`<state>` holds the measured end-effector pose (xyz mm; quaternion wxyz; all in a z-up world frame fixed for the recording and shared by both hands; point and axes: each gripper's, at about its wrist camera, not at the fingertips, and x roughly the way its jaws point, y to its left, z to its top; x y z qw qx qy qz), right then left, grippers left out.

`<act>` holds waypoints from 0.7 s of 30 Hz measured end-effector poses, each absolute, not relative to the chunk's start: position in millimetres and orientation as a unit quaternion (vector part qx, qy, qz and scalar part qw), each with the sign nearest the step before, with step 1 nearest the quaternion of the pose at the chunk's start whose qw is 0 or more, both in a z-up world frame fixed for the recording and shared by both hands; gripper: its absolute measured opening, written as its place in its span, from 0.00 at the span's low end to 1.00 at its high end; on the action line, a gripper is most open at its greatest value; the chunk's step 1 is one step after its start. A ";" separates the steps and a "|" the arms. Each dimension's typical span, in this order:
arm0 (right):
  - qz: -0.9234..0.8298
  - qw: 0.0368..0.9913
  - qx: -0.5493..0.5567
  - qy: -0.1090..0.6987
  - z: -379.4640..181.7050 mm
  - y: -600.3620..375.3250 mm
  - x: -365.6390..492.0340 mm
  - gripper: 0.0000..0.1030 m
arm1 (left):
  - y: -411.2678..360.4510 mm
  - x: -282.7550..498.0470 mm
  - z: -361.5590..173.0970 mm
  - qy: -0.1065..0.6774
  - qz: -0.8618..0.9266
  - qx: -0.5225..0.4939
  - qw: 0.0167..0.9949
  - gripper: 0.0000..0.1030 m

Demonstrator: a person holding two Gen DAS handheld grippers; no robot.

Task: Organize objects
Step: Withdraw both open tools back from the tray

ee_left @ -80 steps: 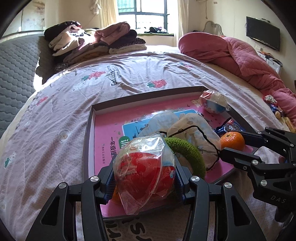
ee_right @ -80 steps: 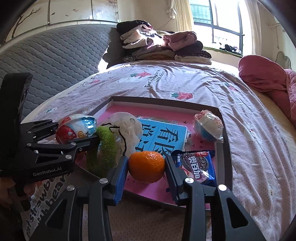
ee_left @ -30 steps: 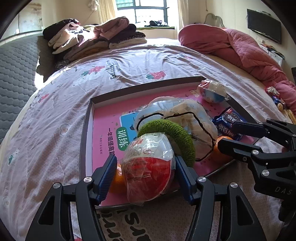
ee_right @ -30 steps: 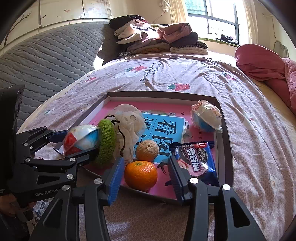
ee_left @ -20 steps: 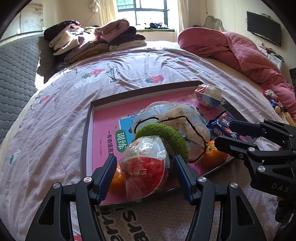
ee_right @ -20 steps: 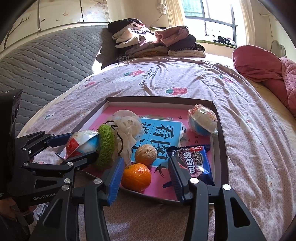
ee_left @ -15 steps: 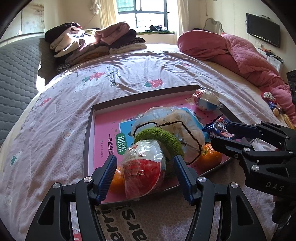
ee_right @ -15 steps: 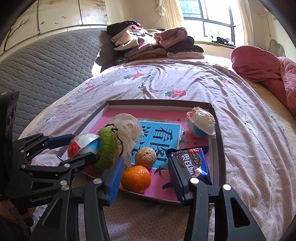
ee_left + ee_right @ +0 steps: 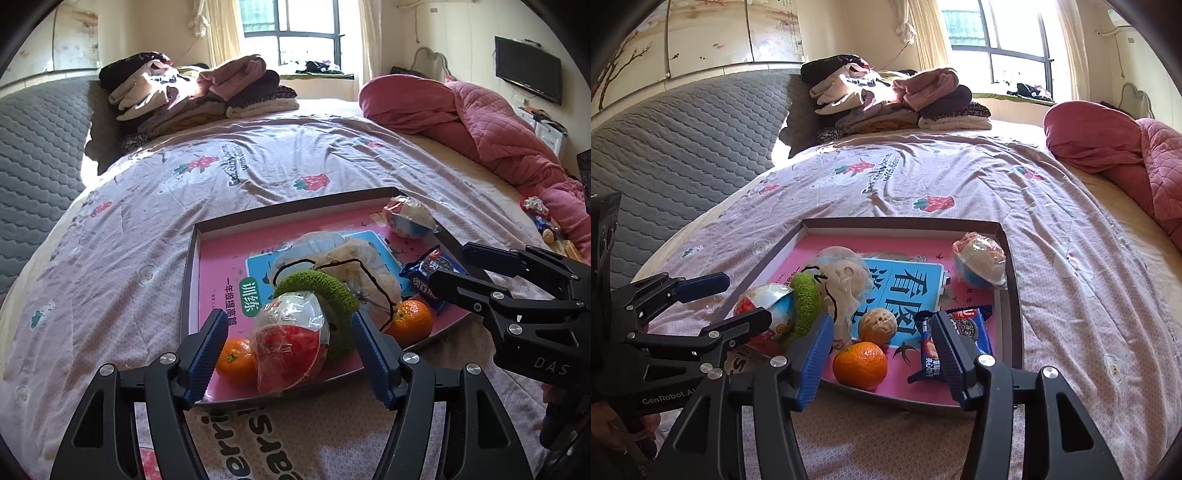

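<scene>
**Both grippers letting go over the tray**

Jaws are widening on both sides. On the left gripper (image 9: 288,347) the blue pads are pulling clear of the red wrapped ball (image 9: 290,345), which is sitting between them at the near edge of the tray (image 9: 190,280), untouched on either side. A small orange (image 9: 235,356) is lying just beside that ball, and a green knitted ring (image 9: 321,295) is leaning behind it. Over on the right gripper (image 9: 882,349), the pads are spreading too, standing off the orange (image 9: 860,365) resting on the pink tray floor. A cookie packet (image 9: 960,336) is lying beside it, partly behind the right-hand pad.
</scene>
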<state>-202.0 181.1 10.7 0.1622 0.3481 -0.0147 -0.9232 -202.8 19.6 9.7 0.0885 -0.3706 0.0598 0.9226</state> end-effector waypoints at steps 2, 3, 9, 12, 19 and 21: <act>-0.926 0.161 0.342 -0.014 14.2 181.4 -200.1 0.54 | 19.1 -201.2 13.5 0.058 0.924 -0.367 0.088 0.72; -0.927 0.160 0.338 -0.014 16.0 181.4 -198.4 0.54 | 18.5 -200.4 16.0 0.055 0.926 -0.364 0.087 0.72; -0.932 0.157 0.326 -0.020 25.0 185.4 -193.8 0.57 | 12.0 -195.0 26.4 0.052 0.931 -0.355 0.072 0.74; -0.935 0.153 0.318 -0.018 28.8 185.8 -191.0 0.57 | 7.9 -193.4 30.2 0.049 0.931 -0.355 0.064 0.74; -0.941 0.148 0.304 -0.014 38.7 186.3 -183.2 0.58 | -1.2 -187.0 39.2 0.043 0.935 -0.350 0.040 0.74; -0.942 0.149 0.299 -0.014 42.9 187.2 -180.3 0.58 | -2.6 -183.5 42.6 0.041 0.937 -0.346 0.035 0.74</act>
